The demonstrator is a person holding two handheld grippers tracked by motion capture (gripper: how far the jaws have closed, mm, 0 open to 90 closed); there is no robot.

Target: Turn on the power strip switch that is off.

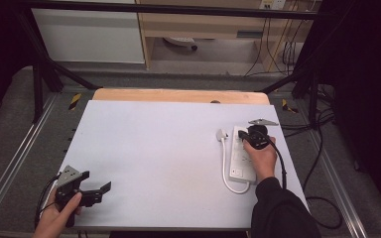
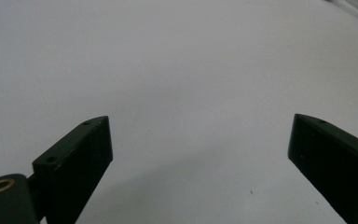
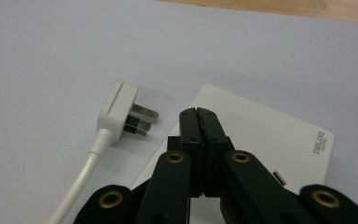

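White tabletop (image 1: 154, 148) | left tongs (image 2: 200, 158) apart; right tongs (image 3: 199, 122) together over power strip (image 3: 279, 140), "DELIXI" legible; plug (image 3: 121, 109) beside

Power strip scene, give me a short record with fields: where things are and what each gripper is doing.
power strip: white, flat on the table's right side
plug: white, lying beside the strip's far end, prongs bare
cable: loops from plug to the strip's near end
right gripper: jaws shut, empty, over the strip
left gripper: jaws open, empty, near-left corner
table: white sheet
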